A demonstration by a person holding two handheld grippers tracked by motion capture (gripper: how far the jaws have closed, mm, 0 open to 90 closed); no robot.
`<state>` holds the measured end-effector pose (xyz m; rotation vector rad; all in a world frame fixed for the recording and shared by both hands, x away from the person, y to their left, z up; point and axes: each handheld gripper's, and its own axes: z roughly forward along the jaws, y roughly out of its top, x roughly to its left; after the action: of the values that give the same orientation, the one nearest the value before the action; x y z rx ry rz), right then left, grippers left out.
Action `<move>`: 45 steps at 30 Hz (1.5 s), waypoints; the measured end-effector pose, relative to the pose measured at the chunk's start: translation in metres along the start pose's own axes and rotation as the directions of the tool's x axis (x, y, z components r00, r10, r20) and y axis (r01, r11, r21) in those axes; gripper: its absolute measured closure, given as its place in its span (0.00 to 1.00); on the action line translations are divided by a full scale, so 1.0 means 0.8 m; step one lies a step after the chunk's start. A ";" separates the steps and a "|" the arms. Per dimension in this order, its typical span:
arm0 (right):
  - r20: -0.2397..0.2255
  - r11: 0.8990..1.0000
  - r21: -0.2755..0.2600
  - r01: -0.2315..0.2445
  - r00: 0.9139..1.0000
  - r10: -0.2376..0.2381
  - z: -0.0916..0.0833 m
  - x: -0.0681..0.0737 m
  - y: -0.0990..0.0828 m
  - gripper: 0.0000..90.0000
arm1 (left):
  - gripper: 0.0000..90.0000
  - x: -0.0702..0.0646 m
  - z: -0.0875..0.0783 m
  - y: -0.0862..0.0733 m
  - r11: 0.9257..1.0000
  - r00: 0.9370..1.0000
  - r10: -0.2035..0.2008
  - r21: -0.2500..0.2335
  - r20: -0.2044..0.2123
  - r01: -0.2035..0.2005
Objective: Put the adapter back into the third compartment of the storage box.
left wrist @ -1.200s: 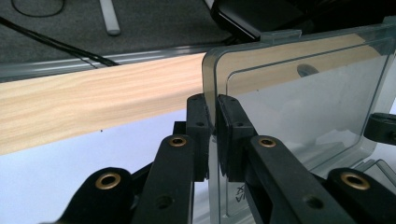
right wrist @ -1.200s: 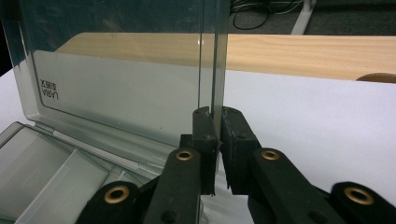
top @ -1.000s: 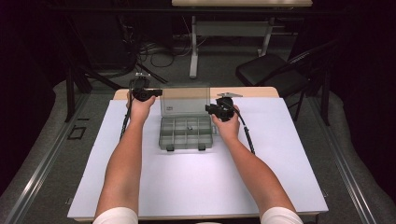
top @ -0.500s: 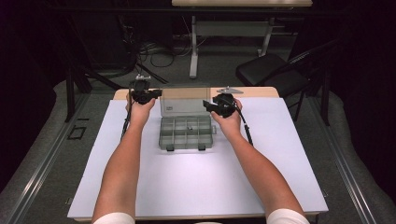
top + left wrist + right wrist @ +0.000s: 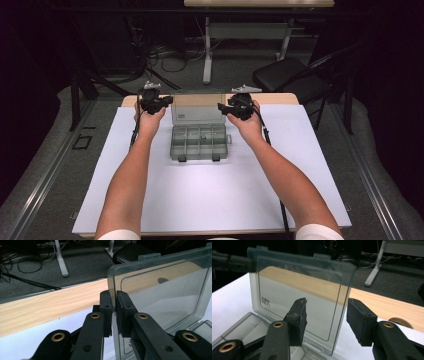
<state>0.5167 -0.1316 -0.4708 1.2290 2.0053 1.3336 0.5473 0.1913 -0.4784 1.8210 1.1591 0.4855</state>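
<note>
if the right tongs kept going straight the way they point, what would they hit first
Most likely the raised clear lid of the organizer box. The right tongs stand open astride its side edge without pressing on it. The left tongs are shut on its far side. Depth is hard to judge.

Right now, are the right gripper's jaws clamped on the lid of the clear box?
No: the right gripper has open jaws straddling the lid's edge, with a gap beside each pad.

left gripper (image 5: 113, 312): jaws clamped | right gripper (image 5: 325, 321): jaws apart, just closing slightly | forearms outstretched
</note>
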 end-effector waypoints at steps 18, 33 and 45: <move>0.015 0.999 0.046 0.016 1.000 -0.017 -0.025 0.006 0.033 1.00 | 0.94 -0.011 -0.018 -0.016 0.996 0.999 0.039 -0.085 -0.003 -0.040; 0.025 0.996 0.076 -0.049 0.999 0.048 -0.034 0.009 0.057 1.00 | 0.94 -0.020 -0.028 -0.025 0.991 0.998 0.064 -0.116 -0.025 -0.067; 0.052 0.996 0.040 -0.082 0.995 0.080 -0.020 0.001 0.068 1.00 | 0.94 -0.024 -0.035 -0.032 0.988 0.997 0.069 -0.137 -0.024 -0.072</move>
<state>0.5278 -0.1314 -0.4150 1.3634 1.9773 1.2903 0.5054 0.1920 -0.4830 1.7457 1.0499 0.6100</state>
